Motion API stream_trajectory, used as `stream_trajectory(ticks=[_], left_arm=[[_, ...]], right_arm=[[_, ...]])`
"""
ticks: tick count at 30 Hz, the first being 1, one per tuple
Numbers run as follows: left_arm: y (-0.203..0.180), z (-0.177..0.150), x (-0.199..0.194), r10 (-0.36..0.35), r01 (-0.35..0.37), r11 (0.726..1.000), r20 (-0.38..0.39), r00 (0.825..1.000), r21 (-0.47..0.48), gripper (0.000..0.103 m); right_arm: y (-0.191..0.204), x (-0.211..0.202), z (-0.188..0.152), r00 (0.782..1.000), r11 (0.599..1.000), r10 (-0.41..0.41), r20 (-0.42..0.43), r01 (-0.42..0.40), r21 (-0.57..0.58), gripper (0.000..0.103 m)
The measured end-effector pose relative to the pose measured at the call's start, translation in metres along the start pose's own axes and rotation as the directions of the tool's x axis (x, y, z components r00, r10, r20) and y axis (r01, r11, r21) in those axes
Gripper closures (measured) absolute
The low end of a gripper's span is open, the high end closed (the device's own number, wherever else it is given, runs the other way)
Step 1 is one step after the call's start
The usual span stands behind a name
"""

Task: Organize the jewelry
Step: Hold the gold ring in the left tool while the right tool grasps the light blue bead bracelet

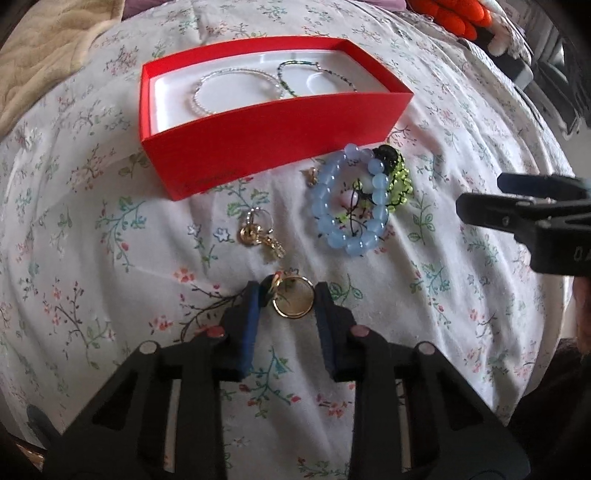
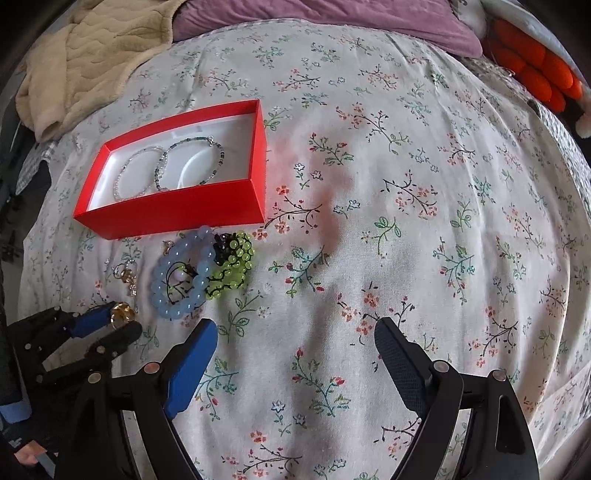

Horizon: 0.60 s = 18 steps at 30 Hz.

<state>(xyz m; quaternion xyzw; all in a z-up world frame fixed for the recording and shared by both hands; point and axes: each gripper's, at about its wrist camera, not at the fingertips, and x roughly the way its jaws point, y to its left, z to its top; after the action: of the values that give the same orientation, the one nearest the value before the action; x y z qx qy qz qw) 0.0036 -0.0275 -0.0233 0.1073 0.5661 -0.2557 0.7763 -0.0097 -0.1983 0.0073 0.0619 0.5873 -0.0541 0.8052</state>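
My left gripper (image 1: pixel 285 295) is shut on a gold hoop earring (image 1: pixel 293 302) just above the floral sheet; the pair also shows in the right wrist view (image 2: pixel 122 314). A red box (image 1: pixel 269 147) with a white inside holds a clear bead bracelet (image 1: pixel 236 86) and a green bead bracelet (image 1: pixel 314 74). In front of it lie a blue bead bracelet (image 1: pixel 351 199), a lime-green one (image 1: pixel 400 181) and gold earrings (image 1: pixel 258 236). My right gripper (image 2: pixel 295 332) is open and empty, right of the blue bracelet (image 2: pixel 181 273).
A beige quilted blanket (image 2: pixel 81 62) and a purple cloth (image 2: pixel 332 22) lie at the far edge of the floral bed sheet (image 2: pixel 406 221). An orange plush item (image 2: pixel 535 74) sits at the far right. A small gold charm (image 1: pixel 312 175) lies by the box (image 2: pixel 173 173).
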Motion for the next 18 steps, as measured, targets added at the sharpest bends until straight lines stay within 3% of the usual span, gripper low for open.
stream_trajectory(ticks=[6, 18], left_arm=[[0.006, -0.003, -0.006, -0.006, 0.006, 1.000, -0.002, 1.000, -0.017, 0.071], [0.031, -0.016, -0.026, 0.068, -0.068, 0.997, 0.026, 0.997, -0.021, 0.071]], right_arm=[[0.005, 0.002, 0.003, 1.000, 1.000, 0.009, -0.007, -0.009, -0.001, 0.015], [0.029, 0.008, 0.007, 0.998, 0.997, 0.062, -0.032, -0.063, -0.039, 0.015]])
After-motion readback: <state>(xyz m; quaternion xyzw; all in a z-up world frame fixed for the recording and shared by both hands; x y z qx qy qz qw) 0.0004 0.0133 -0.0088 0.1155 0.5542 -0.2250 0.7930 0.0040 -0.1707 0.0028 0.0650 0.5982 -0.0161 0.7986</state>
